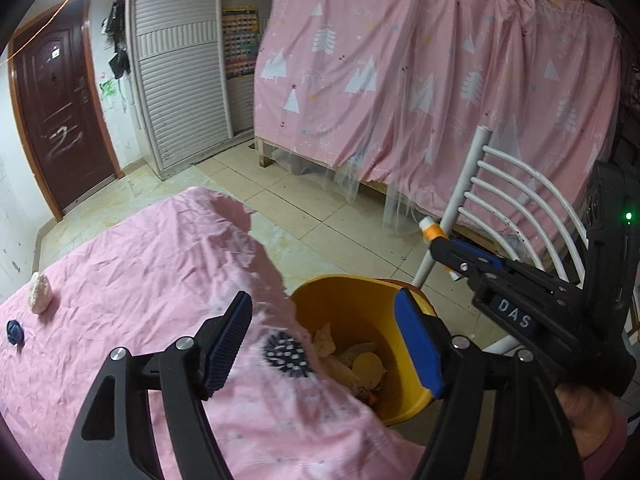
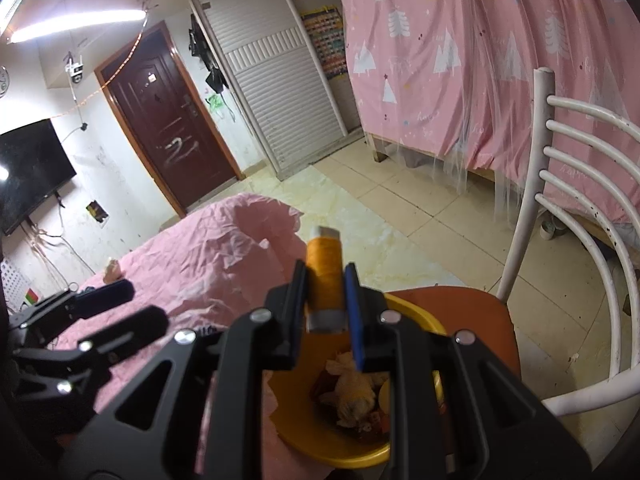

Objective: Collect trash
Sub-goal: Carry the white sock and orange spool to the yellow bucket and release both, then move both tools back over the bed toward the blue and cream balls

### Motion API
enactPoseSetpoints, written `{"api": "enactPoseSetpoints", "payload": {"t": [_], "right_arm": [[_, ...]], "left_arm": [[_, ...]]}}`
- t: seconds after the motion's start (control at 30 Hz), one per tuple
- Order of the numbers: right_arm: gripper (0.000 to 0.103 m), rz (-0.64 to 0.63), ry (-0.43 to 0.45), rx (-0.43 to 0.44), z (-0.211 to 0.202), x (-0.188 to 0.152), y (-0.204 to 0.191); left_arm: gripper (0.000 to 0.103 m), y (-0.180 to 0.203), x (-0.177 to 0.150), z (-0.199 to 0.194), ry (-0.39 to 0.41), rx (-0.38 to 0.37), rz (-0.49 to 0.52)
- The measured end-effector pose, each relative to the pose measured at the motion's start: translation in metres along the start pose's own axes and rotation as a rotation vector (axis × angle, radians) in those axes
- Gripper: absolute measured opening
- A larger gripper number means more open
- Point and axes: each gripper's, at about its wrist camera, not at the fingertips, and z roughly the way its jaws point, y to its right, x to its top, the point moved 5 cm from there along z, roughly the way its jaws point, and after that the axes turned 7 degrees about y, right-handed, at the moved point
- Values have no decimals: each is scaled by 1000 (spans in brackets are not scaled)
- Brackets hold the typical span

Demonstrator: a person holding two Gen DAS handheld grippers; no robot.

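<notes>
A yellow bin (image 1: 352, 300) holding scraps stands on a chair seat beside the pink-covered table (image 1: 140, 264); it also shows in the right wrist view (image 2: 336, 446). My right gripper (image 2: 326, 280) is shut on an orange thread spool (image 2: 325, 268) and holds it above the bin; the spool also shows in the left wrist view (image 1: 432, 230). My left gripper (image 1: 324, 344) is open and empty over the table edge next to the bin. A white crumpled wad (image 1: 39, 293) and a dark blue ball (image 1: 15, 332) lie on the table's far left.
A white metal chair (image 2: 576, 184) with an orange seat (image 2: 488, 312) holds the bin. A pink curtained bed (image 1: 440, 80) stands behind. A brown door (image 1: 56, 100), a slatted wardrobe (image 1: 180, 72) and a wall TV (image 2: 28, 172) are farther off.
</notes>
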Motion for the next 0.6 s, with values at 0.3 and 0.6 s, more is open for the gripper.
{"api": "enactPoseSetpoints", "payload": {"t": [0.3, 0.6], "right_arm": [[39, -40, -4, 13, 7, 3, -35], [40, -137, -28, 68, 27, 6, -106]], "left_arm": [[65, -58, -1, -20, 25, 51, -82], [65, -126, -3, -44, 55, 118, -158]]}}
